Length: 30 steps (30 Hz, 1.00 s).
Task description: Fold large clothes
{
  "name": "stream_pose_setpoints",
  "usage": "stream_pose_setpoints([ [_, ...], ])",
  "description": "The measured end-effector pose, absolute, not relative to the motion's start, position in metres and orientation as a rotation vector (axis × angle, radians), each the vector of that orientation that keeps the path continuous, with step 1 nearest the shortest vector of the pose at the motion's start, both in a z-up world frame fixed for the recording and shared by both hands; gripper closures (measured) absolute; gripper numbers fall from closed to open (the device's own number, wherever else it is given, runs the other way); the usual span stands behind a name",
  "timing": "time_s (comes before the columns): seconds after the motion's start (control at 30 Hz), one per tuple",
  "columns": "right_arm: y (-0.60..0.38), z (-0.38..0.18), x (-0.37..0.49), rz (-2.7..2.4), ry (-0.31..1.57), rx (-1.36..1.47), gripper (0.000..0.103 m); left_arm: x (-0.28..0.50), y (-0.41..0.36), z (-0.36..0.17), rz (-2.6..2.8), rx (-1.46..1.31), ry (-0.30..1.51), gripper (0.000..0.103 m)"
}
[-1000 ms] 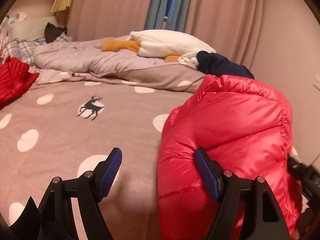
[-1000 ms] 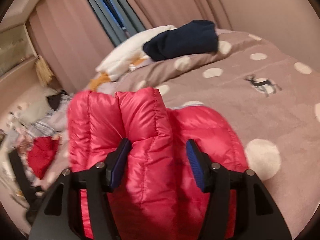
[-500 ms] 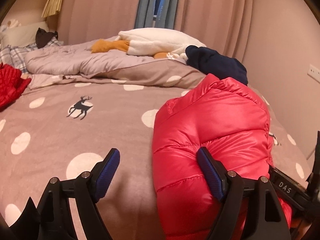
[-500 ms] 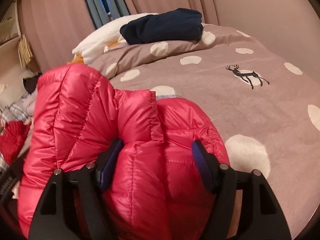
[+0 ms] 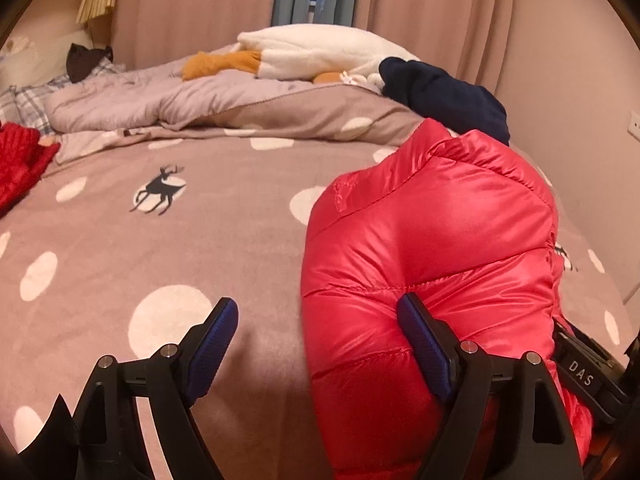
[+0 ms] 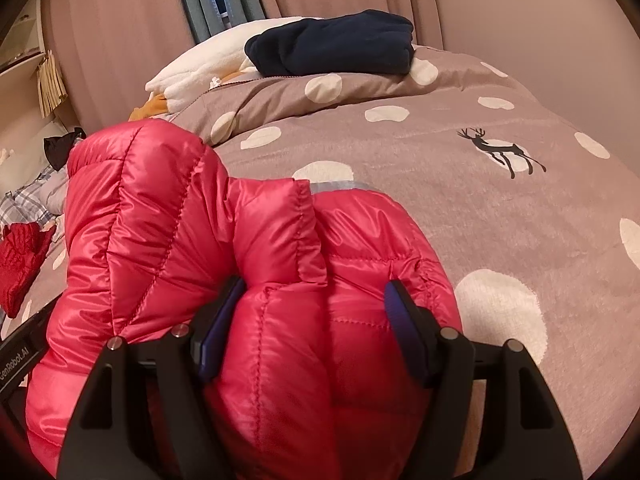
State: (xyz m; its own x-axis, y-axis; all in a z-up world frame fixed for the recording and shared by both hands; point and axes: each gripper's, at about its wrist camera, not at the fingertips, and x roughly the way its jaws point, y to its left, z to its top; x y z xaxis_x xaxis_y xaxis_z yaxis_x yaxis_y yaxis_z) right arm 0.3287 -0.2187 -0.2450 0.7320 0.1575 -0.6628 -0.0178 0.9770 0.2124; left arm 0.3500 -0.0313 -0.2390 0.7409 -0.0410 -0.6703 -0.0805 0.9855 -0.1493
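1. Left gripper (image 5: 318, 334): jaws spread wide. Right pad touches the near edge of the red puffer jacket (image 5: 432, 256); left pad stands free above the bedspread. Only a sliver of jacket edge between the pads, nothing clamped.
2. Right gripper (image 6: 314, 322): a thick roll of the same jacket (image 6: 224, 264) bulges between its pads. Both pads lie against the fabric. Cannot tell whether they squeeze it or merely flank it.
3. Jacket sits bunched and folded over on the near part of the polka-dot bedspread (image 5: 168, 248), with the two grippers at its near side.
4. Mid-bed: deer print (image 5: 158, 190) on bare cover, left of the jacket in the left wrist view.
5. Left edge: red knit garment (image 5: 20, 164).
6. Farther back: rumpled grey duvet (image 5: 152, 100), white plush (image 5: 320, 50) with orange parts, and a folded navy garment (image 6: 332, 42) on the raised cover.
7. Farthest: pink curtains (image 5: 192, 4).
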Motion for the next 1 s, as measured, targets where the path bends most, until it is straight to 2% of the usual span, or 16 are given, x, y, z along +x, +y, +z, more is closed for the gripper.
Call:
stream_pose_setpoints([
  [0.87,-0.205,-0.245,0.329,0.017,0.748,0.076,0.032,0.349,-0.044,-0.244,0.078,-0.058,0.704,0.019],
  [0.97,-0.198,-0.24,0.325,-0.018,0.729,0.039,0.028,0.348,-0.042,-0.242,0.107,-0.05,0.697,0.012],
  [1.0,-0.198,-0.239,0.324,-0.018,0.725,0.041,0.027,0.348,-0.04,-0.241,0.117,-0.045,0.694,0.008],
])
